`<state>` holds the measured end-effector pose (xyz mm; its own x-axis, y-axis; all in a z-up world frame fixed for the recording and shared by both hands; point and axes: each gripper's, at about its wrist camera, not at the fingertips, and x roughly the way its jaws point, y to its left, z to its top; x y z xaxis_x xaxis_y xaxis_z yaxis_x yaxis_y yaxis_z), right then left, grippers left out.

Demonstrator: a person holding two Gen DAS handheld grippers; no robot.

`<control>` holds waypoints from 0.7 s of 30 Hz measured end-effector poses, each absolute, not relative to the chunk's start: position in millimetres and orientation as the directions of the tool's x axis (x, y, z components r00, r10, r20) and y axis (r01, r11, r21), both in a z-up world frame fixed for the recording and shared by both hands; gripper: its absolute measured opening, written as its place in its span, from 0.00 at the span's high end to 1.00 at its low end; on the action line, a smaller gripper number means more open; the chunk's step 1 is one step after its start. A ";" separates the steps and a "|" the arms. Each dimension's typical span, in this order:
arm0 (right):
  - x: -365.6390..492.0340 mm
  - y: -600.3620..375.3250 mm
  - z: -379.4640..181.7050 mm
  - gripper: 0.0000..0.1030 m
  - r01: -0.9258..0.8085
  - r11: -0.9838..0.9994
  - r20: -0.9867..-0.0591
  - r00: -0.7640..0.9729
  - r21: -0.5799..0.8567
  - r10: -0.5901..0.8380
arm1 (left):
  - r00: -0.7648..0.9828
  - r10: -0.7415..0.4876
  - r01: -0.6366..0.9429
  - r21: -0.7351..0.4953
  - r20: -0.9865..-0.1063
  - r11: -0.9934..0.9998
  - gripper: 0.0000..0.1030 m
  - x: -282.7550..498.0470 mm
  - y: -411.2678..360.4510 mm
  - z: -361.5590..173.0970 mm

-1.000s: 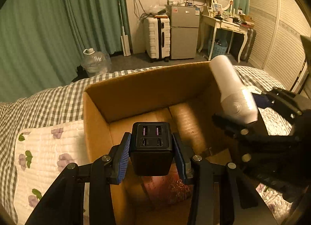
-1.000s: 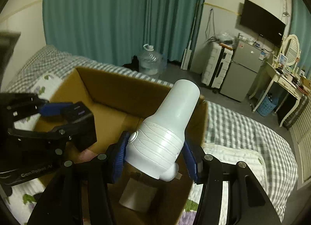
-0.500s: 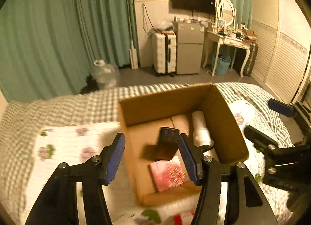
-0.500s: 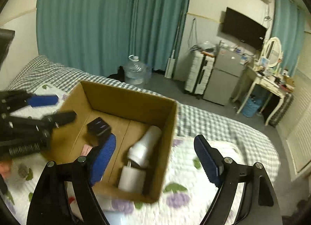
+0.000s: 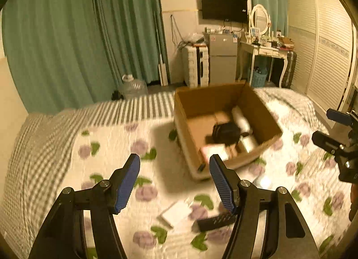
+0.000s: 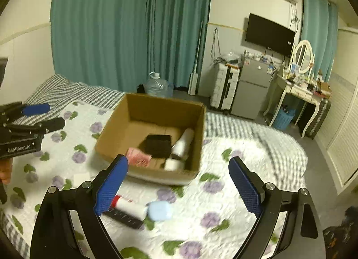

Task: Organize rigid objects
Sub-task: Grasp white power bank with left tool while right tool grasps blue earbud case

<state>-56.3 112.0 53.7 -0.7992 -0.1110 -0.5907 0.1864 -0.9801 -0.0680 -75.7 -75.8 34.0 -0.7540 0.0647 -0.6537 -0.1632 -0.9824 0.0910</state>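
Two grippers hang over the bed, both spread wide with nothing between their ribbed blue pads. The left gripper [image 5: 174, 179] and the right gripper [image 6: 177, 186] are black metal arms with round bolts.

A brown cardboard box [image 6: 111, 131] sits open on the quilt [image 6: 235, 169], which is white, bumpy and dotted with purple flowers and green leaves. Inside the box lies a black blocky charger [image 6: 157, 144], a smooth white bottle [image 6: 184, 140] on its side touching the charger, a flat pink packet [image 6: 137, 157] and a small white thing, too blurred to name.

Outside the box, near the front edge of the bed, some things lie close together: a white tube [image 6: 129, 207] with a red end, a rounded pale blue case [image 6: 160, 210] just beside it, and a long flat black remote [image 6: 125, 217] touching the tube. A flat white card [image 5: 175, 213] lies on the quilt near the remote.

A striped grey sheet [image 6: 67, 92] covers the far side of the bed.
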 end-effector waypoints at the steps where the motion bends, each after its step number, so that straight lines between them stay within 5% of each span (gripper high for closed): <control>1: -56.8 108.7 46.0 0.11 0.190 -0.980 -0.601 -0.790 -0.057 -0.119 | -0.741 0.067 -0.163 0.083 -0.668 -0.983 0.35 -75.2 -80.6 22.4; 12: -88.0 77.4 -52.1 0.11 0.273 -0.962 -0.715 -0.673 -0.003 -0.189 | -0.589 0.047 -0.193 0.084 -0.807 -0.978 0.35 -88.2 -97.0 -92.8; 21: -102.4 82.5 -88.6 0.11 0.284 -0.958 -0.772 -0.598 0.046 -0.215 | -0.462 0.032 -0.247 0.094 -0.886 -0.965 0.37 -103.8 -88.6 -134.2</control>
<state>-102.4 82.5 -88.6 -0.5984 -0.2148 -0.7718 0.2845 -0.9576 0.0459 -103.8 -88.6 -134.2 -0.4621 0.0316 -0.8863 -0.2466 -0.9645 0.0942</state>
